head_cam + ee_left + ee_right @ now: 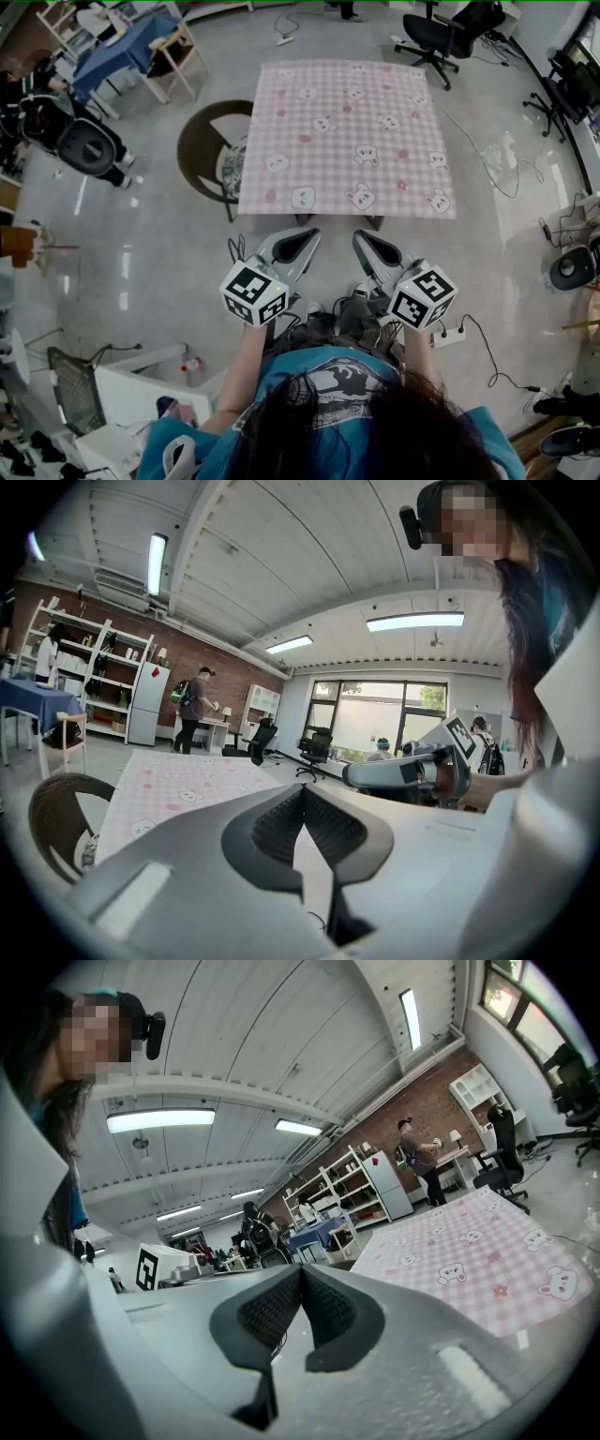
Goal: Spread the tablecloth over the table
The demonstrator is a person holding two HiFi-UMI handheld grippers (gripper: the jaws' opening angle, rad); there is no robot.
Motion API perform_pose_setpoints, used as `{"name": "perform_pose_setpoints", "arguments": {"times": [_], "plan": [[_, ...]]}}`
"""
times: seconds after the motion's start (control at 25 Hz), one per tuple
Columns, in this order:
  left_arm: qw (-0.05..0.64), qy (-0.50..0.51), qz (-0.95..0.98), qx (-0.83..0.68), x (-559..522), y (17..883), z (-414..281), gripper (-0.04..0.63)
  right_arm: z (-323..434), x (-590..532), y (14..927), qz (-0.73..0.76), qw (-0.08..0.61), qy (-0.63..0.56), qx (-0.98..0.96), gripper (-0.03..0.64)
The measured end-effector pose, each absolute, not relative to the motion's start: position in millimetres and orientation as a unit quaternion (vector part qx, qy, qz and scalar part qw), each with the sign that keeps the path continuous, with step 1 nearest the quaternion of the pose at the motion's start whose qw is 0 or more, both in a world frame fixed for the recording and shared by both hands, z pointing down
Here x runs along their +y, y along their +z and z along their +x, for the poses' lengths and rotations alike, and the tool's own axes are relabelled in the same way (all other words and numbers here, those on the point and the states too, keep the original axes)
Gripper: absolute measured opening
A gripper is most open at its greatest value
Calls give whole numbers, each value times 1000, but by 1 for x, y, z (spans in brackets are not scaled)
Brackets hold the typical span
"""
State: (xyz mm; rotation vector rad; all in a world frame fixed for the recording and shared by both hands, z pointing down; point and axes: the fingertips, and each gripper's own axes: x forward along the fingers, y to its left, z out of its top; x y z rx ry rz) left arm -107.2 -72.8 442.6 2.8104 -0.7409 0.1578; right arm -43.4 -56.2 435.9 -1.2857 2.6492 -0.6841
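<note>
The pink checked tablecloth (347,136) with bear prints lies flat over the table, its edges hanging on all sides. Both grippers hover side by side in front of the table's near edge, apart from the cloth. My left gripper (312,233) is shut, its jaws meeting with nothing between them. My right gripper (359,235) is likewise shut and empty. In the left gripper view the closed jaws (303,791) point past the tablecloth (173,789), with the right gripper (403,772) beside them. The right gripper view shows its shut jaws (301,1269) and the tablecloth (483,1255) to the right.
A round brown chair (202,141) stands at the table's left side. A black office chair (441,37) is beyond the far right corner and a blue-covered table (122,47) at far left. A power strip (450,335) and cables lie on the floor.
</note>
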Motion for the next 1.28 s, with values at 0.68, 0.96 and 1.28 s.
{"name": "perform_pose_setpoints", "arguments": {"times": [0.68, 0.96, 1.28], "plan": [[111, 65, 968, -215, -62, 441, -89, 14, -39, -47, 435, -432, 58, -208, 876, 0], [113, 63, 969, -210, -63, 440, -88, 14, -44, -49, 434, -427, 51, -203, 880, 0], [118, 71, 968, -211, -57, 446, -89, 14, -47, -45, 439, -422, 47, -207, 881, 0]]}}
